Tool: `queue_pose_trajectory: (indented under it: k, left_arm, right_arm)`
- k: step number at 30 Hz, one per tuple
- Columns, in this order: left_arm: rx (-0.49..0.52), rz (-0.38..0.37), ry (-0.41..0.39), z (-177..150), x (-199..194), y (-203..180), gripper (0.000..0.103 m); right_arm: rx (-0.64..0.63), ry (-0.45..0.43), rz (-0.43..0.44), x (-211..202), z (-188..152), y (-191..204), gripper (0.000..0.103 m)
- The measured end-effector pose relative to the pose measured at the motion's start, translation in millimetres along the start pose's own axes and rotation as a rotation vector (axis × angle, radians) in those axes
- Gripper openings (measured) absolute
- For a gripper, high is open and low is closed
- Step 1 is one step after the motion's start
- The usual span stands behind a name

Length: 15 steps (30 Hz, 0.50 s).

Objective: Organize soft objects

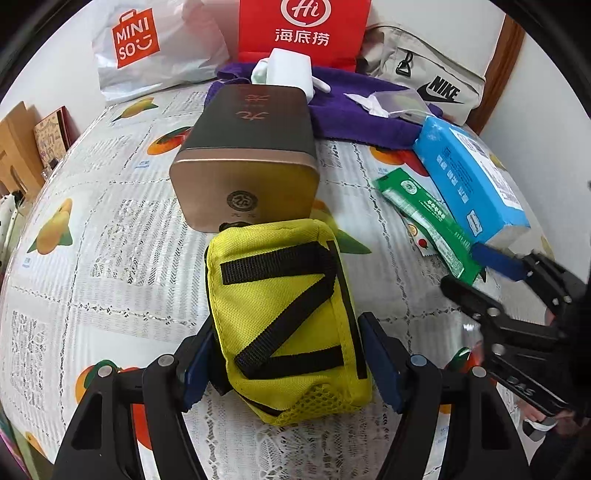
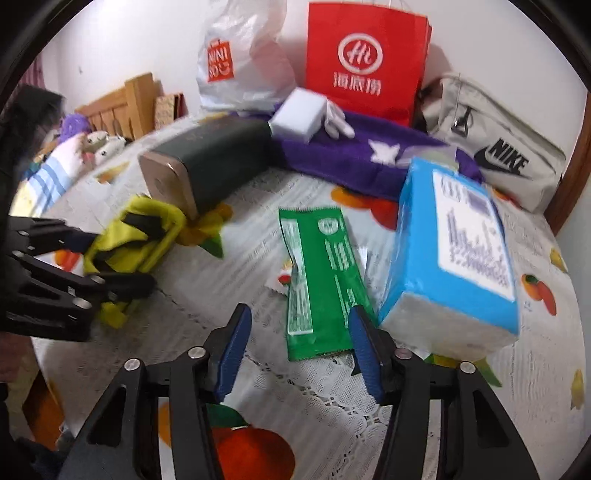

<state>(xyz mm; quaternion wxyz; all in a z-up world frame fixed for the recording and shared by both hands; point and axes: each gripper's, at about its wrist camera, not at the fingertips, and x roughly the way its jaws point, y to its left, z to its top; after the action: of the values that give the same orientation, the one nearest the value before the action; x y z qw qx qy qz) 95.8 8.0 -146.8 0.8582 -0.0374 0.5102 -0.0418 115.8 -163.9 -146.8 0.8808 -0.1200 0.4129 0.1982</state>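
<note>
A yellow pouch point(image 1: 288, 317) with black straps lies on the table, and my left gripper point(image 1: 291, 365) is shut on its near end, blue pads against both sides. It also shows in the right wrist view point(image 2: 129, 236), held by the left gripper point(image 2: 110, 269). My right gripper point(image 2: 299, 350) is open and empty just above the table, beside a green sachet point(image 2: 317, 273) and a blue tissue pack point(image 2: 454, 254). In the left wrist view the right gripper point(image 1: 480, 273) sits at the near end of the tissue pack point(image 1: 469, 177).
A dark tin with a gold end point(image 1: 251, 155) lies just beyond the pouch. Behind it are a purple towel point(image 1: 354, 103), a white box point(image 1: 288, 70), a red paper bag point(image 1: 303, 29), a white Miniso bag point(image 1: 147, 44) and a grey Nike bag point(image 1: 428, 74).
</note>
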Motion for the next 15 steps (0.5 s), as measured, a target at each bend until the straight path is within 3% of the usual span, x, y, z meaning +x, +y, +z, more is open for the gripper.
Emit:
queue_pose_trajectory:
  k: [3,5,6,8,10,15]
  left_arm:
    - [-0.002,-0.005,-0.005,0.7,0.5,1.3,0.071]
    - [-0.003,-0.008,-0.006,0.9,0.6,1.6,0.071]
    - [-0.004,-0.010,-0.007,0.9,0.6,2.0,0.071]
    - [-0.003,-0.014,-0.008,0.7,0.5,2.6,0.071]
    - [-0.005,-0.016,-0.011,0.5,0.3,3.0,0.071]
    - [-0.009,-0.010,-0.011,-1.2,-0.7,3.3,0.071]
  right_arm:
    - [-0.001,0.005,-0.018,5.0,-2.6,0.6,0.051]
    - [0.010,0.007,-0.024,6.1,-1.7,-0.9,0.043]
    - [0.019,0.006,-0.030,6.1,-1.3,-2.9,0.032]
    - [0.038,0.015,-0.007,7.6,0.4,-6.4,0.024]
    - [0.044,0.023,0.029,7.3,0.9,-6.6,0.004]
    - [-0.034,0.025,0.011,2.7,-2.9,9.9,0.000]
